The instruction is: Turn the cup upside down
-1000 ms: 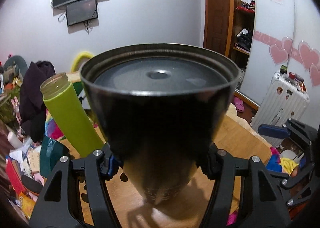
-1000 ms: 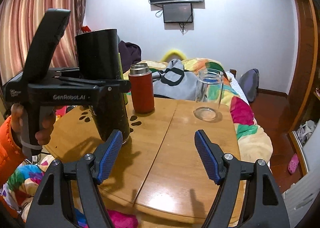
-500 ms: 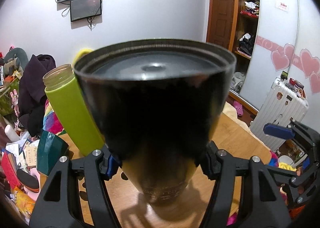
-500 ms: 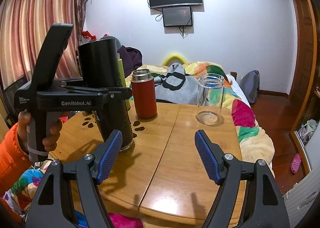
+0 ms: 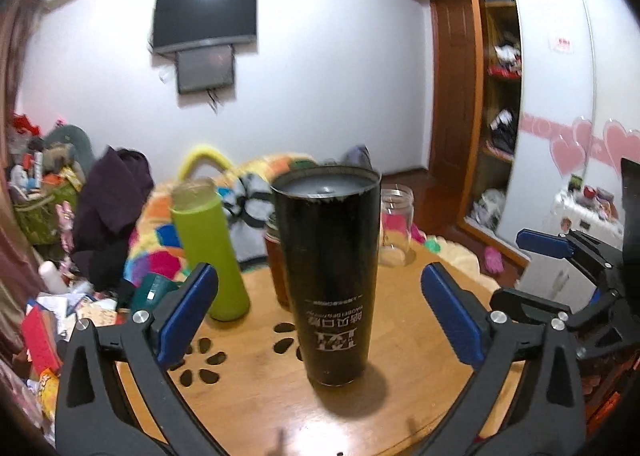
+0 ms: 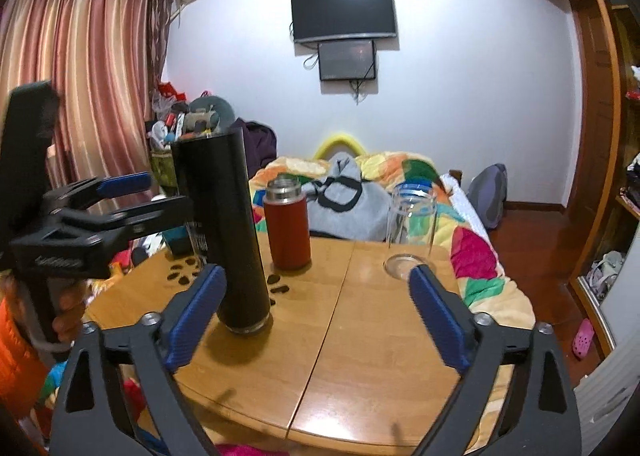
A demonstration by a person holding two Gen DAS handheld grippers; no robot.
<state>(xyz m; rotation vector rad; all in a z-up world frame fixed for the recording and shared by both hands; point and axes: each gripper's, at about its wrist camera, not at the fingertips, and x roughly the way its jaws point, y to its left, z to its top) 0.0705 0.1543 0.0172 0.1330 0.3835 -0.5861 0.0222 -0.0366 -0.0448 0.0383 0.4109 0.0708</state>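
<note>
- Bedroom bkgd, wall TV; left wrist view: black cup (image 5: 330, 280) stands inverted on wooden desk (image 5: 256, 404), logo upside down, base up. Left claw (image 5: 320, 316) spread wide, pads either side of cup w/o touching.
- Right wrist view: cup (image 6: 224, 232) stands left of centre, just beyond right claw (image 6: 316, 320), also apart, empty.
- Risk: tall narrow cup, red flask (image 6: 289, 228) nearby; a pad brushing it during retreat could topple it.

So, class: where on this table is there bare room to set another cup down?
Bare wood lies right of the table seam, between the glass jar and the near edge. It is crowded on the left, around the black cup, red flask and green bottle.
</note>
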